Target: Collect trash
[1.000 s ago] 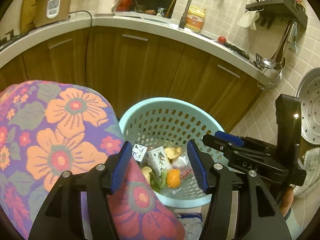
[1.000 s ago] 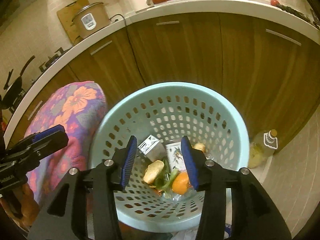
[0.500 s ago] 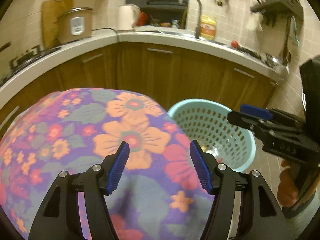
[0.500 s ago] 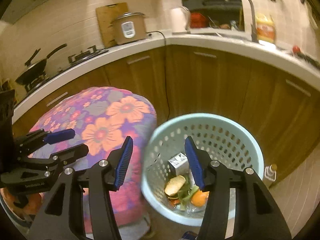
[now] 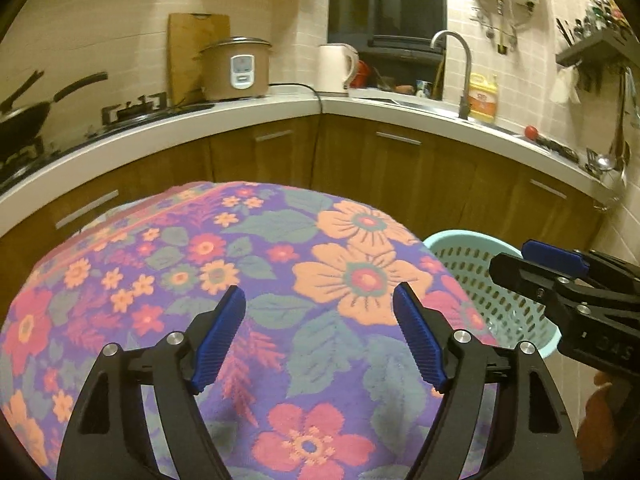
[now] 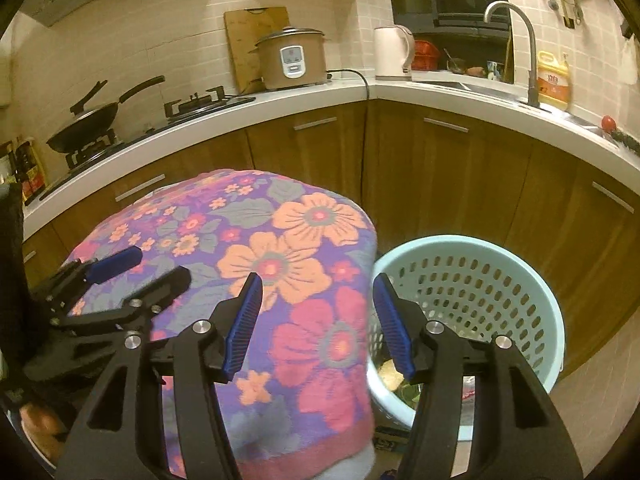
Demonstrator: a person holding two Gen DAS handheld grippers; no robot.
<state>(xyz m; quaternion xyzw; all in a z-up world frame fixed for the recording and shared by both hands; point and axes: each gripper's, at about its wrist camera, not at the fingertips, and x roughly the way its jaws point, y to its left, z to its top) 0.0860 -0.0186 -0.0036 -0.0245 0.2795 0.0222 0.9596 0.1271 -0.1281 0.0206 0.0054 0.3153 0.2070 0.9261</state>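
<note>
A light blue perforated basket (image 6: pixel 480 280) stands on the floor right of a table draped in a flowered cloth (image 6: pixel 280 264); a little trash (image 6: pixel 394 374) shows at its bottom. In the left wrist view the basket (image 5: pixel 500 292) is at the right behind the cloth (image 5: pixel 280 280). My left gripper (image 5: pixel 320 336) is open and empty above the cloth. My right gripper (image 6: pixel 316 320) is open and empty, over the cloth's right edge and the basket's left rim. Each gripper shows in the other's view: the right one (image 5: pixel 560 276), the left one (image 6: pixel 120 276).
A curved white counter (image 6: pixel 320 100) on brown cabinets runs behind, with a rice cooker (image 6: pixel 290 58), kettle (image 6: pixel 392 54), wok (image 6: pixel 96 116), faucet (image 6: pixel 520 40) and yellow bottle (image 6: pixel 554 80). A tiled wall stands at the right.
Both grippers pulled up and back from over the basket to above the clothed table. The trash in the basket is now mostly out of sight. Both stay open.
</note>
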